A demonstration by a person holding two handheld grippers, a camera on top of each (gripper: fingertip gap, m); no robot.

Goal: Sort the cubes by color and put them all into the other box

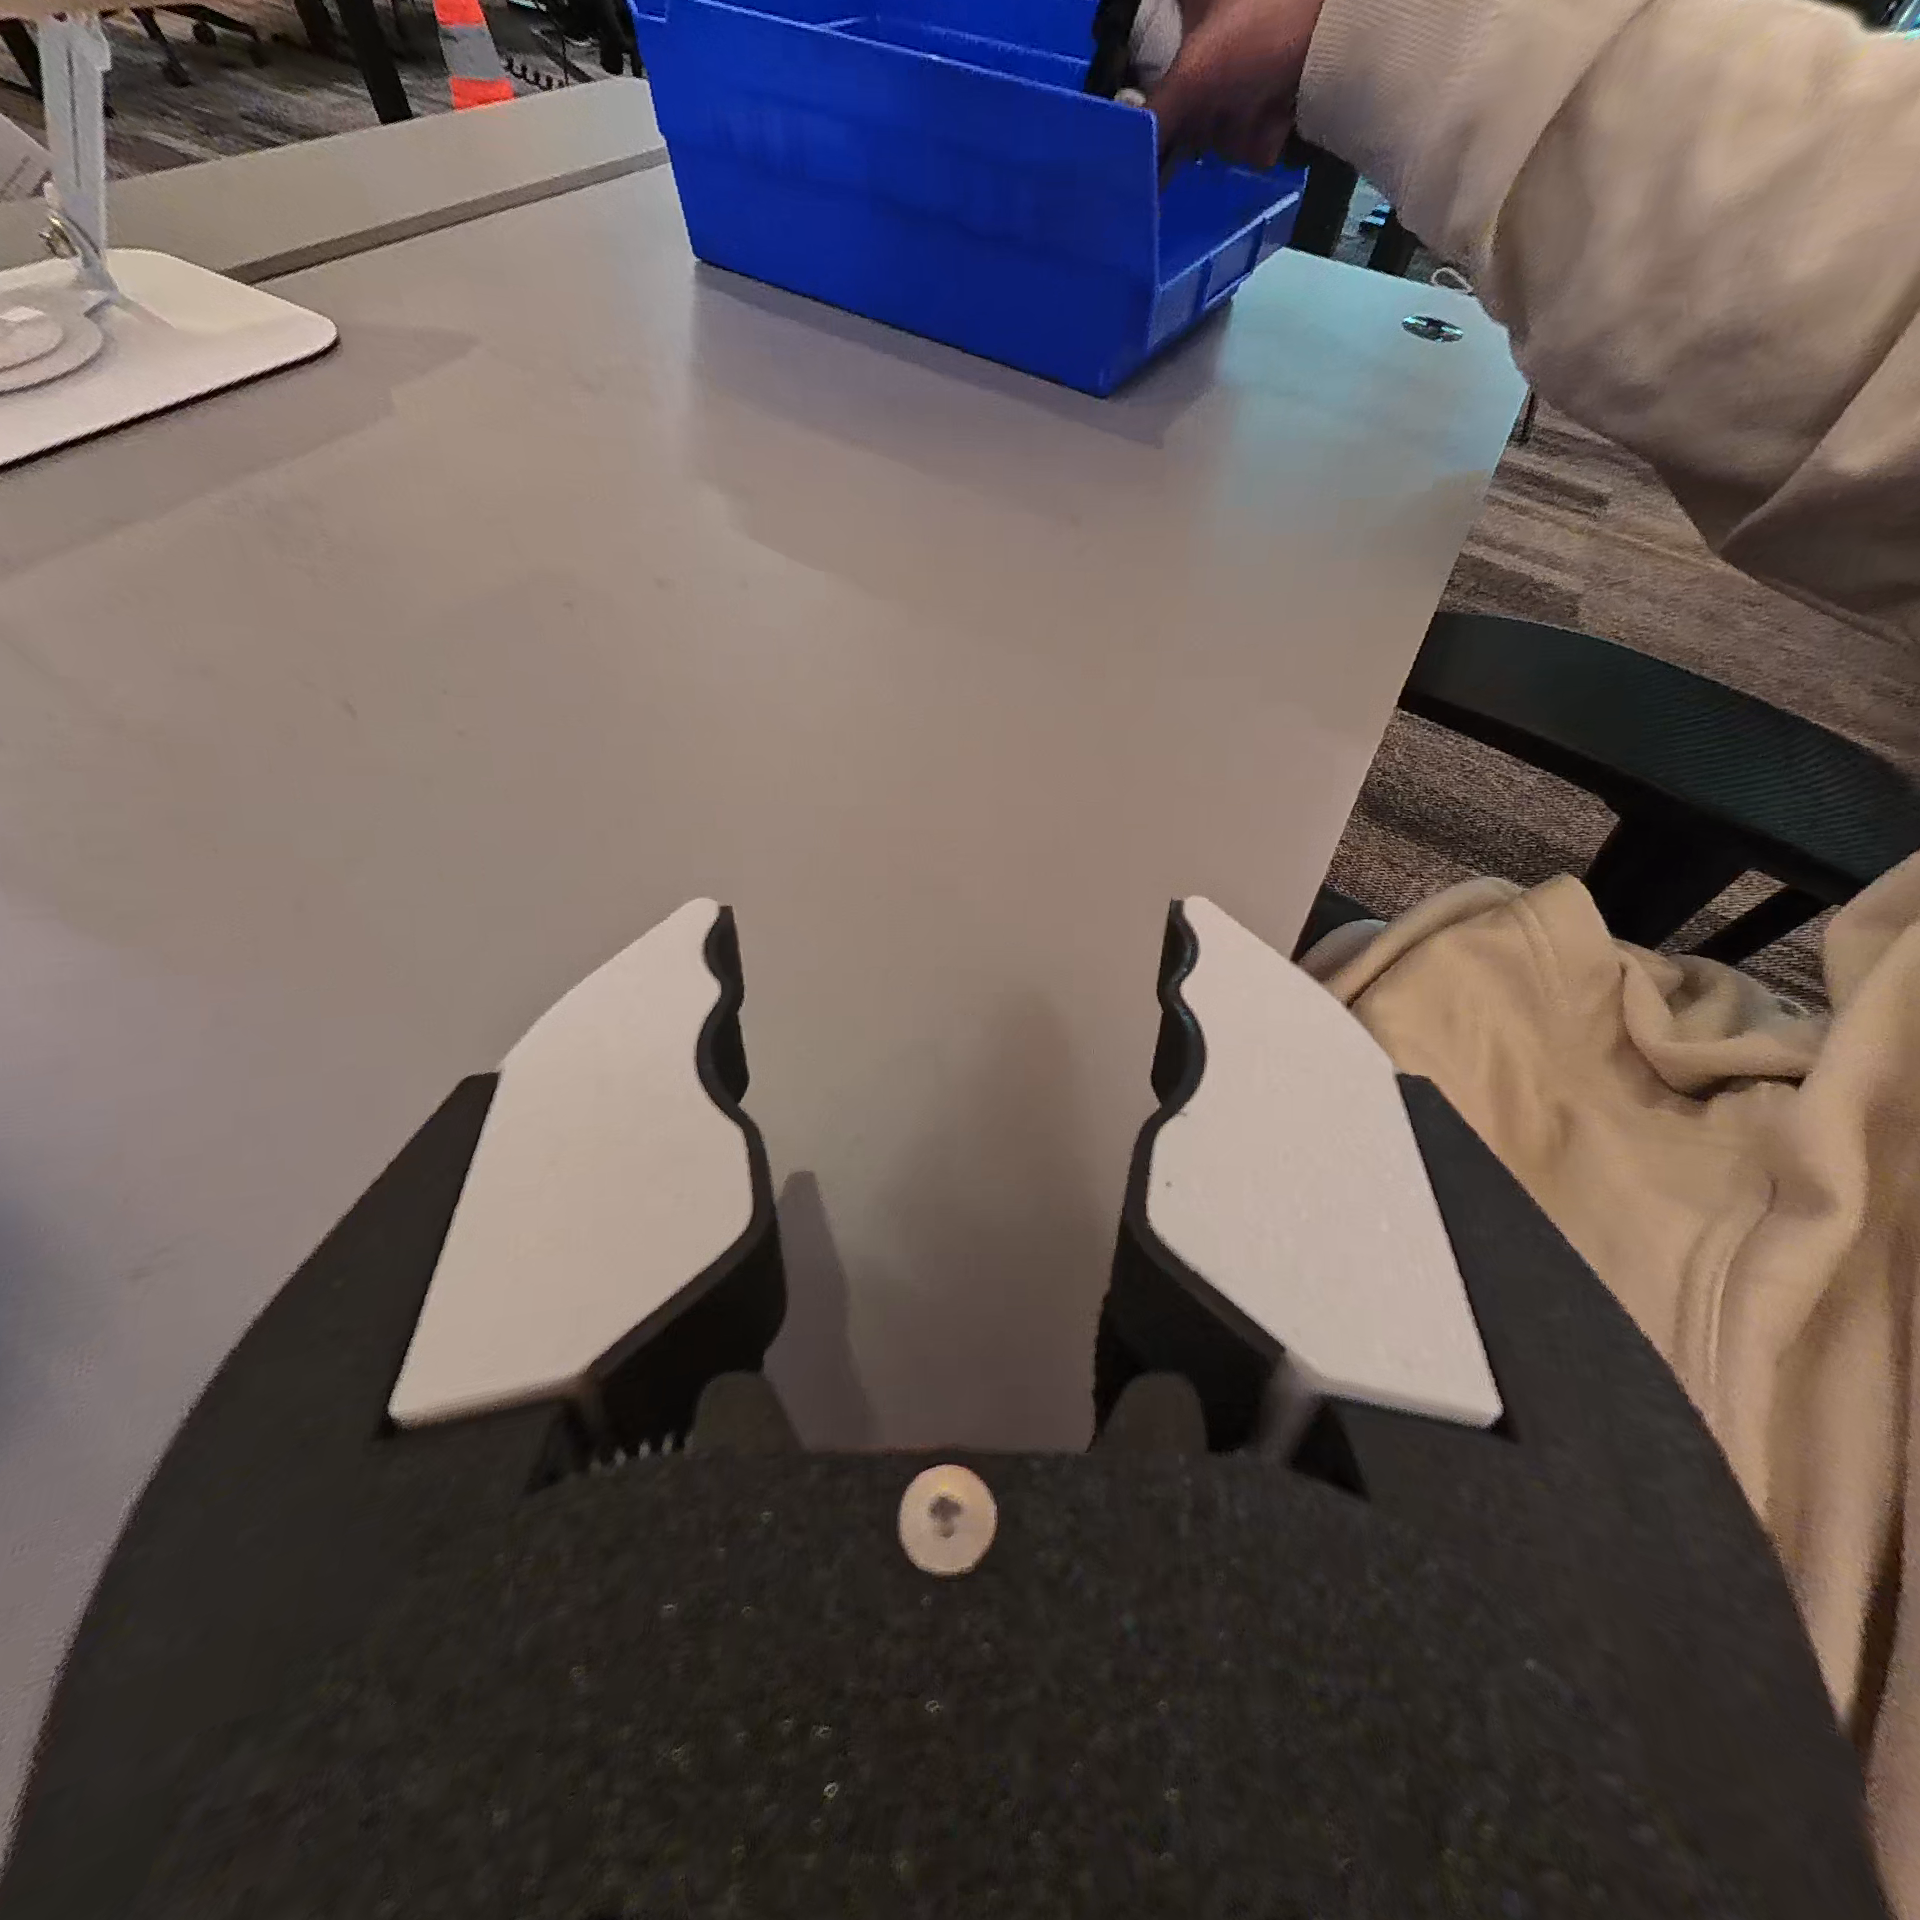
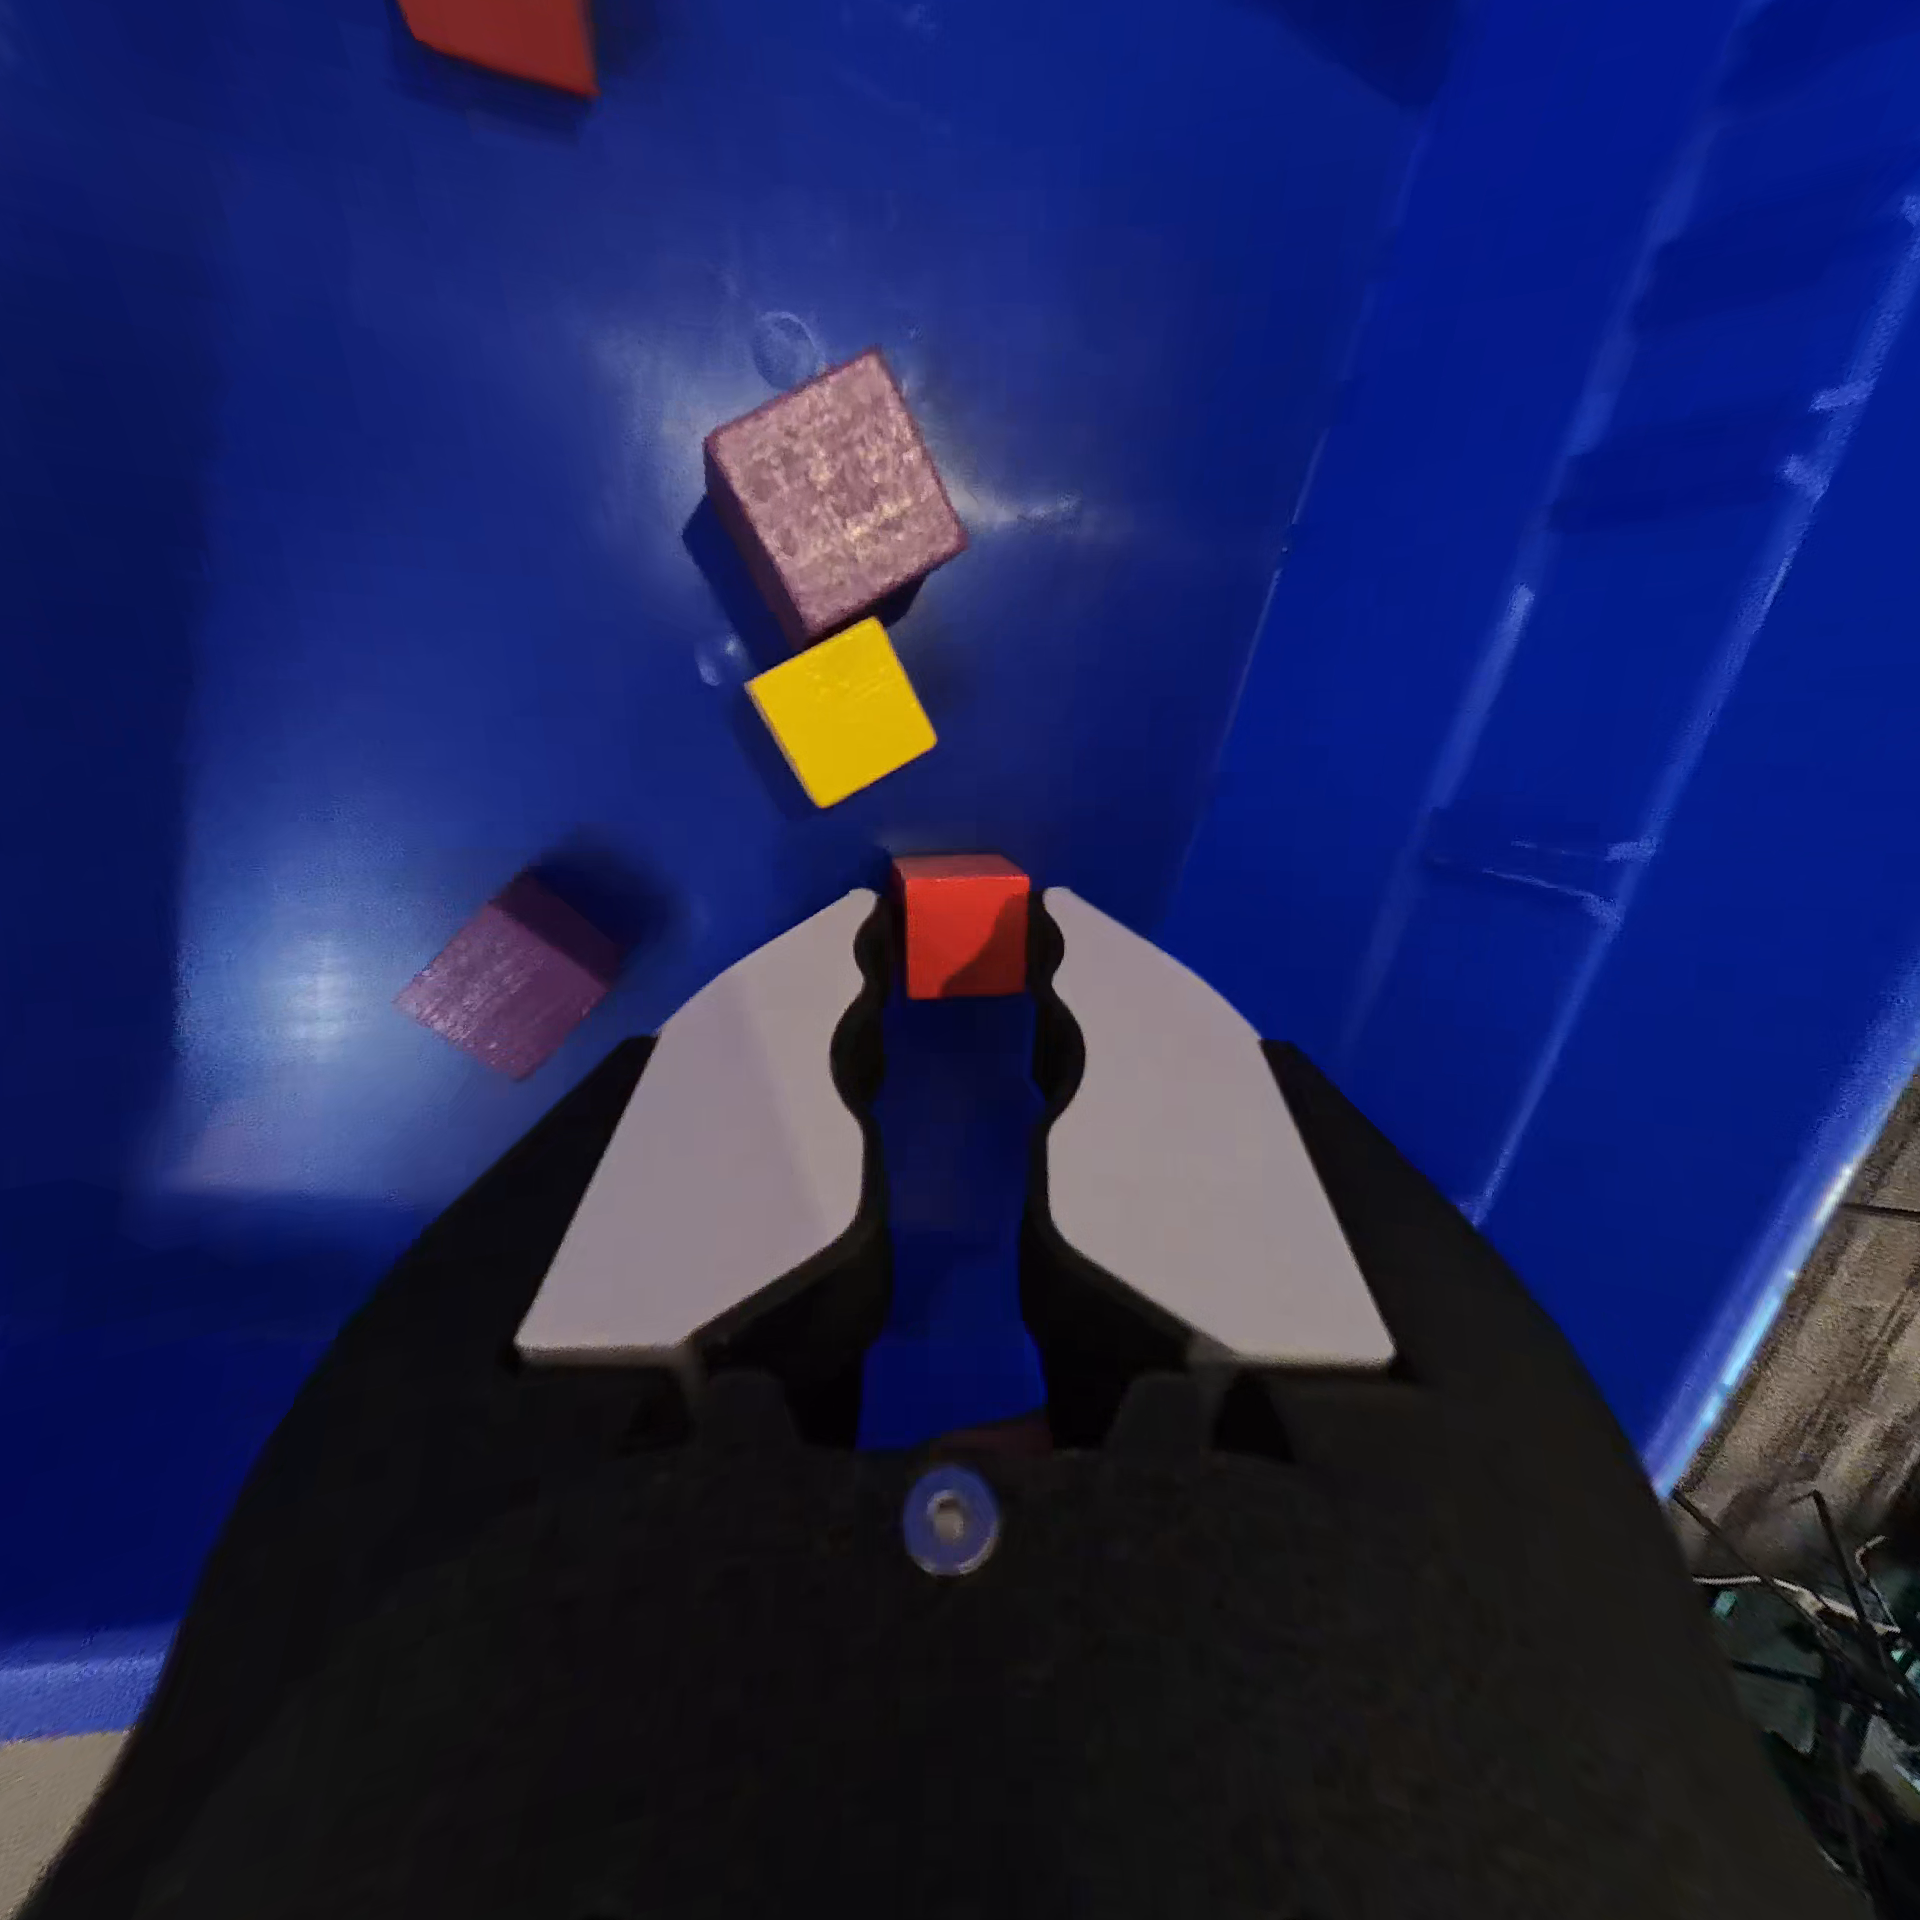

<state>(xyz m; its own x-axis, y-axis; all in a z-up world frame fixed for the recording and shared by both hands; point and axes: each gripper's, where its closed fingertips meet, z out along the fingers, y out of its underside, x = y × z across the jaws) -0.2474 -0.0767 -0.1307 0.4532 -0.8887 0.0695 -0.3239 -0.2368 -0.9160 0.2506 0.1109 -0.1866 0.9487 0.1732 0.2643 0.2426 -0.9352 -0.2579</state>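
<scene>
In the right wrist view my right gripper is inside a blue box and shut on a small red cube held between its tips. On the box floor lie a yellow cube, a large purple cube, a second purple cube and a red cube at the top edge. In the left wrist view my left gripper is open and empty above the grey table. A blue box stands at the table's far end, and a hand reaches into it.
A white stand base sits at the table's far left. The table's right edge drops to carpet, with a black chair beside it. A cream sleeve crosses the upper right. An orange cone stands beyond the table. The grippers' ends are close to 55 cm from one another.
</scene>
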